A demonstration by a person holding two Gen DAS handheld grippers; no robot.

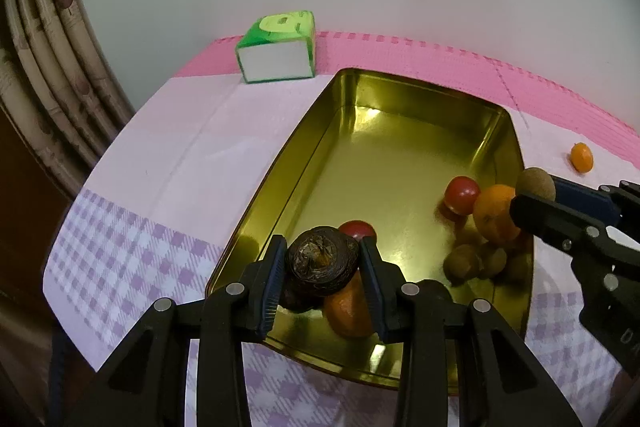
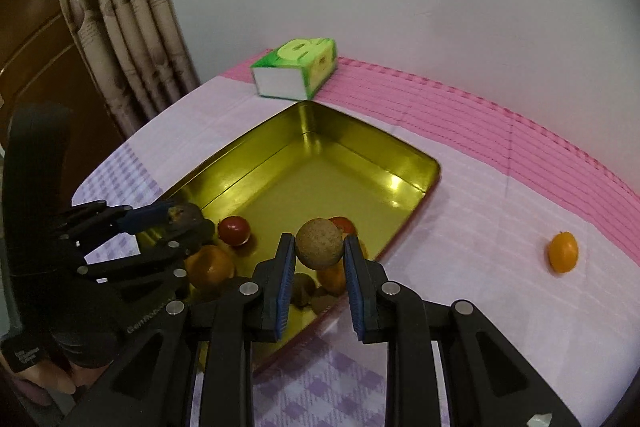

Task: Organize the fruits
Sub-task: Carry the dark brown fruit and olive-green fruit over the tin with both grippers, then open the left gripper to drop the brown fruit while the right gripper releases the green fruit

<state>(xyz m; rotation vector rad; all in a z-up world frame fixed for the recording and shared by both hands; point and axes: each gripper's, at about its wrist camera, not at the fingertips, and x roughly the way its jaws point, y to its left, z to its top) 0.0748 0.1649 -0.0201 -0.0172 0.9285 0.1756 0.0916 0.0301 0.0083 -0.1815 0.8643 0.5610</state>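
We hold the left gripper (image 1: 322, 263) low over the near end of the gold tin (image 1: 400, 155), its fingers (image 1: 272, 279) pinching a dark, wrinkled fruit (image 1: 322, 261). That fruit is a flattened round, its broad axis running across from finger to finger and its puckered face turned up toward the camera. Our right gripper (image 2: 320, 251) reaches in over the tin's right rim, fingers (image 2: 286, 271) clamped on a round tan fruit (image 2: 320, 243); being a ball, it shows no long axis.

The tin lies on the tabletop (image 1: 160, 163) with its long axis running away from us toward the wall. Inside it, gathered at the near end, we see two red tomatoes (image 1: 462, 194), two oranges (image 1: 494, 213) and some small brown fruits (image 1: 464, 261). One small orange fruit (image 2: 563, 251) sits alone on the cloth, well apart to the right of the tin. A green box (image 1: 278, 47) stands just beyond the tin's far left corner.
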